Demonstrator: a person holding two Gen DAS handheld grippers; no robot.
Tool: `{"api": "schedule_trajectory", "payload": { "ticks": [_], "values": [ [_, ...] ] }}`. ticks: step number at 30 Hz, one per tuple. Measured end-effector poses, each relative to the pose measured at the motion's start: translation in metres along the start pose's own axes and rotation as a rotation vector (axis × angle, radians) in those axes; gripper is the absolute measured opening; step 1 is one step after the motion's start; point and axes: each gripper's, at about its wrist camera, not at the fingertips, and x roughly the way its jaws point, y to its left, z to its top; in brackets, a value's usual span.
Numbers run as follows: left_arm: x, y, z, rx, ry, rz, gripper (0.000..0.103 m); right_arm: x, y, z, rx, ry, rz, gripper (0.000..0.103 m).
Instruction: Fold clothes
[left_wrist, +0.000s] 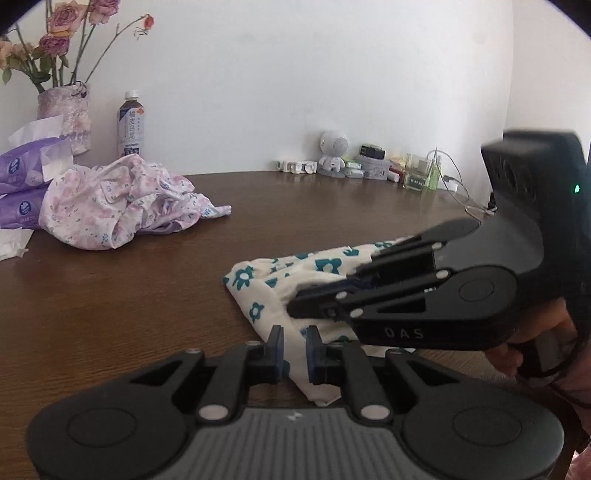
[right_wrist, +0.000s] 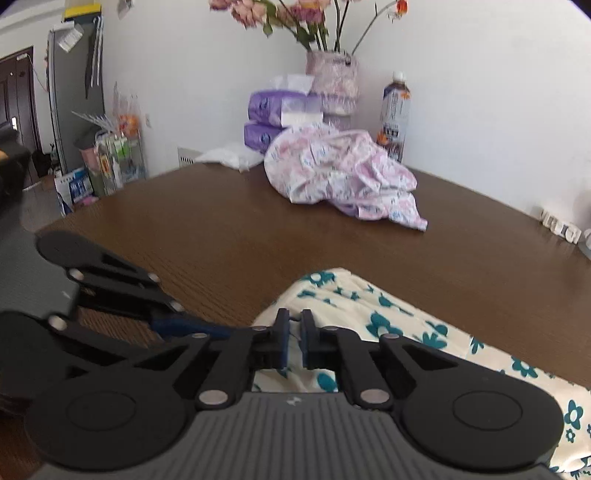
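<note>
Far left on your brown table (left_wrist: 122, 295): tissue packs (left_wrist: 22, 184), then a crumpled pink floral garment (left_wrist: 122, 206) lying loose. Toward the near edge lies the cream garment with teal flowers (left_wrist: 266, 291). Your left gripper (left_wrist: 294, 350) is pinched on its near edge. Just right, your right gripper (right_wrist: 291, 341) is closed on a fold of the same cloth.

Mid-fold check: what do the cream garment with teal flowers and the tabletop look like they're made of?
Cream garment: apparently thin woven cotton-like fabric, matte, creasing softly and lying limp. Tabletop: dark brown wood or wood-look laminate; visible grain lines, slight sheen. Which one, I cannot tell.
</note>
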Motion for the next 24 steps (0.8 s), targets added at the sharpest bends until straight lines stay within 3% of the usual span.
{"api": "schedule_trajectory", "payload": {
  "ticks": [5,10,16,24],
  "values": [
    [0.014,0.013,0.009,-0.049,0.025,-0.019,0.009,-0.001,-0.011,-0.006,0.060,-0.013,0.040,0.005],
    [0.023,0.009,0.008,0.008,0.061,-0.030,0.007,-0.022,-0.011,0.011,0.069,-0.089,0.025,0.006],
    [0.023,0.022,0.023,-0.011,0.045,-0.027,0.010,0.015,-0.024,0.008,0.099,0.003,0.023,0.006],
    [0.048,0.027,0.028,-0.008,0.071,-0.042,0.008,0.012,-0.032,0.002,0.132,-0.024,0.038,0.006]
  ]
}}
